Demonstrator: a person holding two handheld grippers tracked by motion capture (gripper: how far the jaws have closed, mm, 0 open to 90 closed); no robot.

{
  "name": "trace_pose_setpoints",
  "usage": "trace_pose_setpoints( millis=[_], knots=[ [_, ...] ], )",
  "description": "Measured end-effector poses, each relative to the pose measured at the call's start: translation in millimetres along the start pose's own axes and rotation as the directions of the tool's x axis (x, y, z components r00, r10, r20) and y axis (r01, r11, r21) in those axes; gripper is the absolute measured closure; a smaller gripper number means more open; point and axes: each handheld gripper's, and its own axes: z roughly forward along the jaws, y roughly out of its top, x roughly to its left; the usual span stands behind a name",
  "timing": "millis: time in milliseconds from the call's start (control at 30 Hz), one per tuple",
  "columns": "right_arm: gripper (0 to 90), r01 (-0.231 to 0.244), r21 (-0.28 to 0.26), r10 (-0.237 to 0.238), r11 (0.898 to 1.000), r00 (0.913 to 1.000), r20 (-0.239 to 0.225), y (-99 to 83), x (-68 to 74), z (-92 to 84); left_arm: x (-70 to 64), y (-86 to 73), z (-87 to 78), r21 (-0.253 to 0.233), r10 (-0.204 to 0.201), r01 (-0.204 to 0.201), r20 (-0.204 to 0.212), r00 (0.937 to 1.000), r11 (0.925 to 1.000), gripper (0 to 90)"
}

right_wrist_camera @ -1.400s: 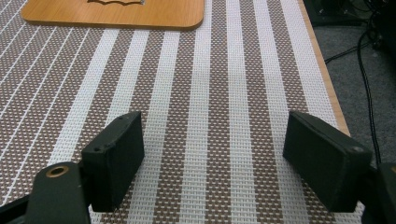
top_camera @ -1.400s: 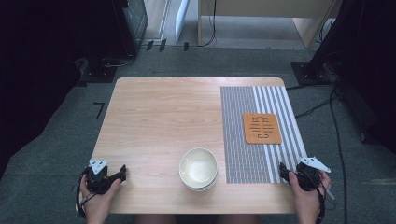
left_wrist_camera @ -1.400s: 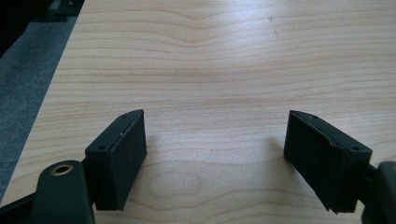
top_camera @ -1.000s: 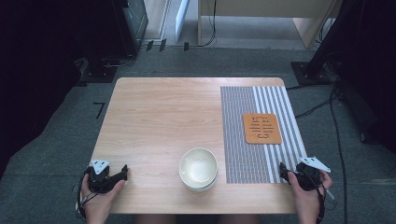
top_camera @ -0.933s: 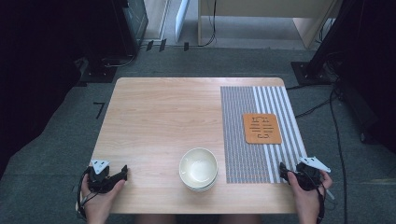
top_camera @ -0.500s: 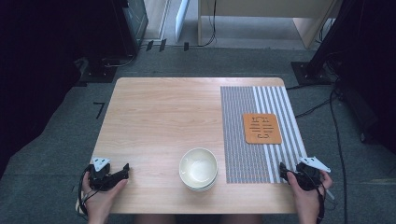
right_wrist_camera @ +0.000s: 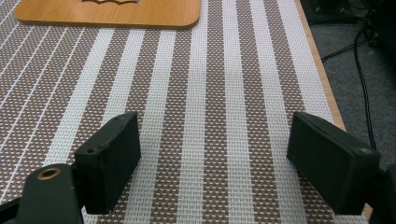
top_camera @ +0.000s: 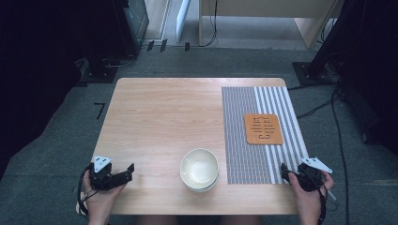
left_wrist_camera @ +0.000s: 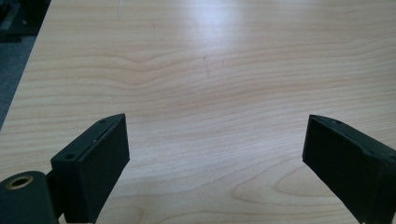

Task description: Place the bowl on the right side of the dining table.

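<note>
On the wooden bench (top_camera: pixel 164 117), stacked white bowls (top_camera: pixel 199 169) sit near the front edge beside a striped placemat (top_camera: pixel 263 136) carrying a wooden trivet (top_camera: pixel 263 129). Left gripper (top_camera: pixel 123 172) and right gripper (top_camera: pixel 283 171) rest at the front corners, fingers spread wide, holding nothing.

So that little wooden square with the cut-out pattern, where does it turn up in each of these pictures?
High view: the wooden trivet lies right of centre, on the striped placemat.
Left gripper view: not in this picture, which looks over bare table.
Right gripper view: its near edge sits at the top left, beyond the open jaws.
Shared landmark: the placemat's stripes, seen in the high and right gripper views.
</note>
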Motion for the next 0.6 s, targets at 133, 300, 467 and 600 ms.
trace_pose_setpoints(
  millis=[133,300,467,600],
  knots=[
    [17.2,0.000,0.000,0.000,1.000,1.0000,0.000,0.0,0.0,0.0,-2.9,2.6,-3.8,-0.019,-0.005,0.005,0.003,1.0000,0.9998,7.1],
    [17.2,0.002,-0.001,-0.002,1.000,1.0000,0.000,-0.1,-0.1,0.0,-12.3,9.8,-9.5,-0.028,0.003,-0.002,0.025,0.9997,0.9996,0.9],
    [17.2,0.002,-0.001,-0.002,1.000,1.0000,0.000,-0.1,-0.1,0.0,-19.6,12.6,-12.1,-0.042,0.018,-0.016,0.045,0.9988,0.9990,0.0],
    [17.2,0.002,-0.001,-0.002,1.000,1.0000,0.000,-0.1,-0.1,0.0,-27.2,13.0,-13.2,-0.065,0.045,-0.043,0.032,0.9985,0.9970,0.0]
  ],
)
